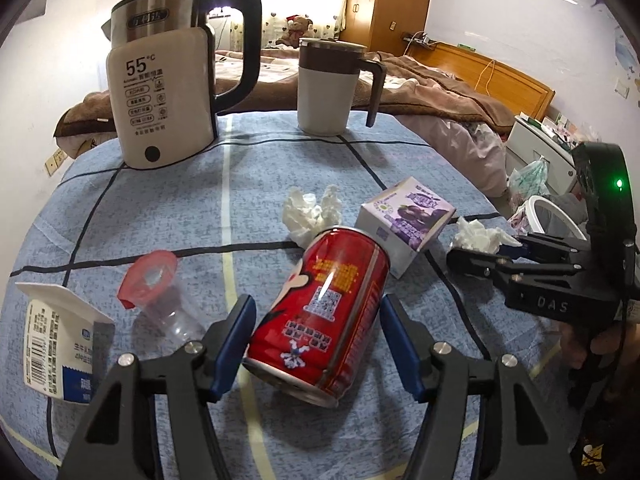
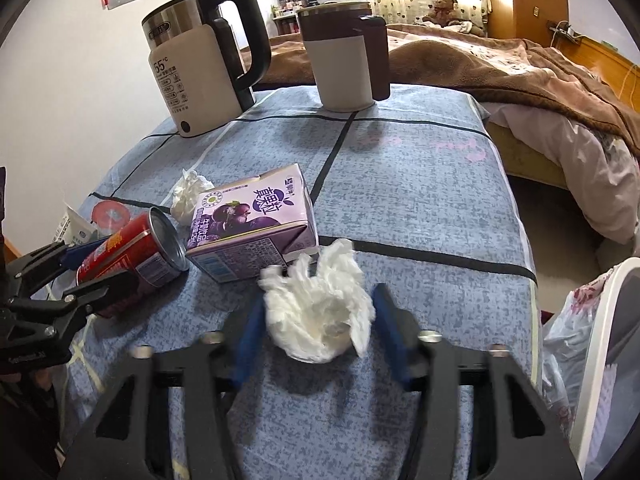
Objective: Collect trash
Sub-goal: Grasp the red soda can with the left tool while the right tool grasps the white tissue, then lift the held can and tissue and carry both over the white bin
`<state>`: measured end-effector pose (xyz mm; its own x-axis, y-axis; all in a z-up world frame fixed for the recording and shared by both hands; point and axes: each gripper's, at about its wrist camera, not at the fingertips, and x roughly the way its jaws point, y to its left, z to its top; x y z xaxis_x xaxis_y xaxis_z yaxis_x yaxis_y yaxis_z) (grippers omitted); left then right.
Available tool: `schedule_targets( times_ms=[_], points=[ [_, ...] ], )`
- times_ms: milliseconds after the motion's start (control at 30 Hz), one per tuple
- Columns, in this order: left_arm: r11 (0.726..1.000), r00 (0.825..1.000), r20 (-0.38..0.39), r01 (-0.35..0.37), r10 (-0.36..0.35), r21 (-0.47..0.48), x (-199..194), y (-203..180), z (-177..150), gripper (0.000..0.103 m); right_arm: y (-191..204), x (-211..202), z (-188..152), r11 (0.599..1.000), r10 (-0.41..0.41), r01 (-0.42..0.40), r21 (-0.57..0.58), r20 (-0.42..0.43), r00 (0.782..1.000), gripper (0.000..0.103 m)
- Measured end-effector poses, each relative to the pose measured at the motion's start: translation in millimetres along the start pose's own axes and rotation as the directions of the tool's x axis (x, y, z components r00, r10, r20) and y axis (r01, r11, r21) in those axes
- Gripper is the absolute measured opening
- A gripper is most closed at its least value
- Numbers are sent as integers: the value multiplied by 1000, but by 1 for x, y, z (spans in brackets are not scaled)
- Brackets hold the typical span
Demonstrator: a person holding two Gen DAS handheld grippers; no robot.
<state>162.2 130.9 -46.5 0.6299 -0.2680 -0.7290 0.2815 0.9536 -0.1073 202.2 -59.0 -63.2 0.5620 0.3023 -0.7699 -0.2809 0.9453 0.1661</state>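
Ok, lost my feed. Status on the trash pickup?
Left hand-held gripper open, straddling red can. Right hand-held gripper open around tissue wad. Purple carton lies close behind both.

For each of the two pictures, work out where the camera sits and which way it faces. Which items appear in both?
Left wrist: sits behind the left gripper, angled down at the red can lying between its blue fingers; the right gripper shows at right.
Right wrist: sits behind the right gripper, angled down at a crumpled tissue between its fingers; the left gripper shows at left.
Shared: can, purple carton, kettle, mug.
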Motion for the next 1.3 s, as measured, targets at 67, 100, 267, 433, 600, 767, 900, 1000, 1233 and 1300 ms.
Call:
schedule_targets(
  times_ms=[67, 100, 267, 433, 600, 767, 900, 1000, 1233, 1300],
  points=[
    [1000, 1000, -3, -4, 4, -2, 0, -2, 0, 65, 0, -1, -1, 1000, 3, -3, 3, 1, 1000, 39],
    [1000, 1000, -1, -5, 5, -4, 0, -3, 0, 65, 0, -1, -1, 1000, 7, -7, 4, 1, 1000, 37],
    [1000, 1000, 3, -13, 13, -13, -2, -8, -3, 63, 1, -6, -3, 1000, -4, 4, 7, 18, 1000, 30],
    [999, 1000, 13, -4, 5, -42, -5, -12, -5, 62, -3, -14, -6, 999, 0, -1, 32, 36, 999, 28],
    [999, 1000, 20, -1, 2, -48, -9, -21, -9, 61, -7, -28, -9, 999, 8, -11, 48, 64, 998, 28],
    [999, 1000, 8, 11, -10, -45, -7, -27, -11, 62, -7, -38, -14, 999, 7, -10, 43, 76, 997, 28],
    [998, 1000, -2, 6, -6, -63, -1, -27, -7, 65, -9, -39, -19, 999, 6, -10, 52, 72, 997, 28],
    [999, 999, -37, -13, 11, -50, 10, -32, -7, 67, -12, -43, -22, 998, 7, -12, 59, 76, 997, 28],
    [999, 1000, -21, -22, 21, -42, 6, -38, -7, 59, -19, -49, -25, 997, 3, -9, 71, 83, 997, 28],
    [999, 1000, -15, -28, 27, -41, 3, -42, -7, 58, -21, -50, -26, 997, 7, -14, 77, 87, 996, 28]
  ],
)
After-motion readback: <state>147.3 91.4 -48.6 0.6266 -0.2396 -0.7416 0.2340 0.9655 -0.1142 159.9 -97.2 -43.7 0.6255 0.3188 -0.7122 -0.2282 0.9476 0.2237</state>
